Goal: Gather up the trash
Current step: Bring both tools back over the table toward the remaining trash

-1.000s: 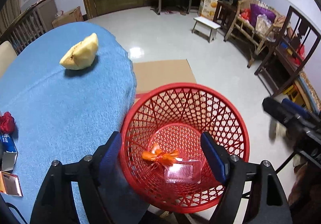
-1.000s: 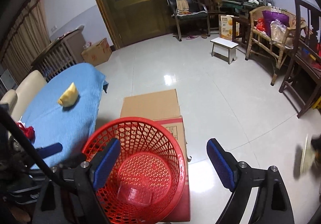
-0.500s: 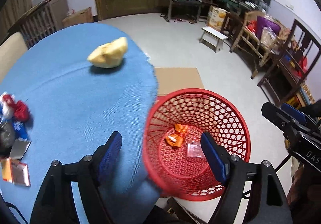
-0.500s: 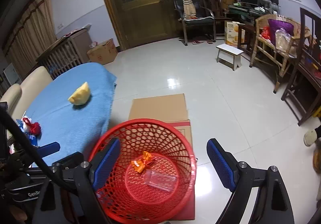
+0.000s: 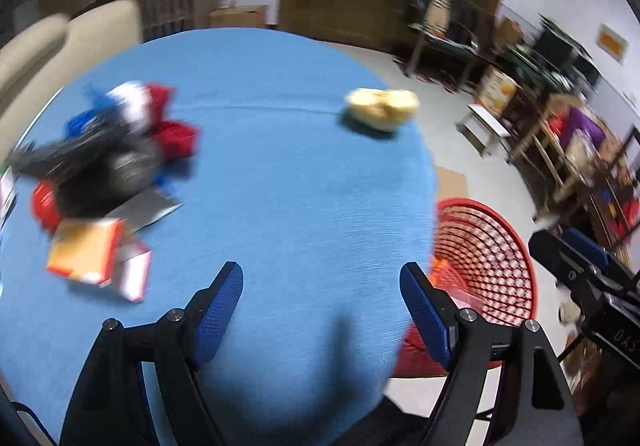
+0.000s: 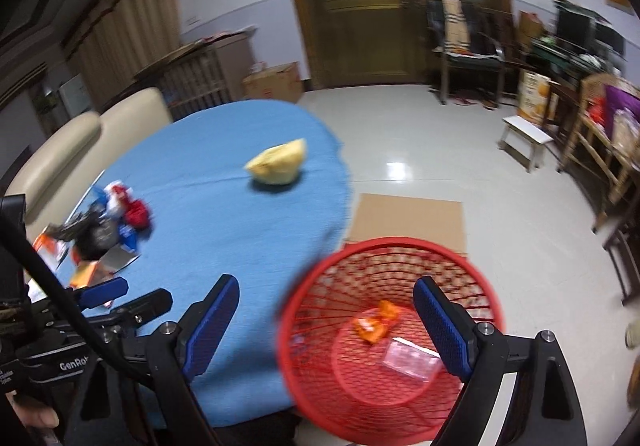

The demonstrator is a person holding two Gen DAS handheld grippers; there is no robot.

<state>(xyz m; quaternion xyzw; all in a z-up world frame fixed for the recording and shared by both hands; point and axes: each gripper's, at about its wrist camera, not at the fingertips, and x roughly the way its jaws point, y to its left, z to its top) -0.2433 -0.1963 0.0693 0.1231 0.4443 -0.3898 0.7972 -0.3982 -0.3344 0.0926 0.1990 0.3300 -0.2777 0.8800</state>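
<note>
Right wrist view: red basket on the floor, spanning the gap between the jaws and past the right jaw, against the edge of the blue table. Inside it, two pieces: an orange wrapper between the jaws, a clear plastic packet just inside the right jaw. Right gripper angled downward, jaws spread wide, nothing between the pads. Left of its jaws, the left gripper seen from the side over the table edge.

Left wrist view: left gripper tilted down over the blue table, jaws spread, empty, only cloth between them. Basket beyond the right jaw, partly hidden by the table edge; a bit of orange inside, blurred. Ahead and left of the left jaw, a heap of trash: red, blue, white and black pieces, count not readable through blur, plus one orange-and-white box nearest the jaw. Ahead of the jaws, toward the right jaw's side near the table's far edge, one yellow peel. Right gripper at far right.
</note>
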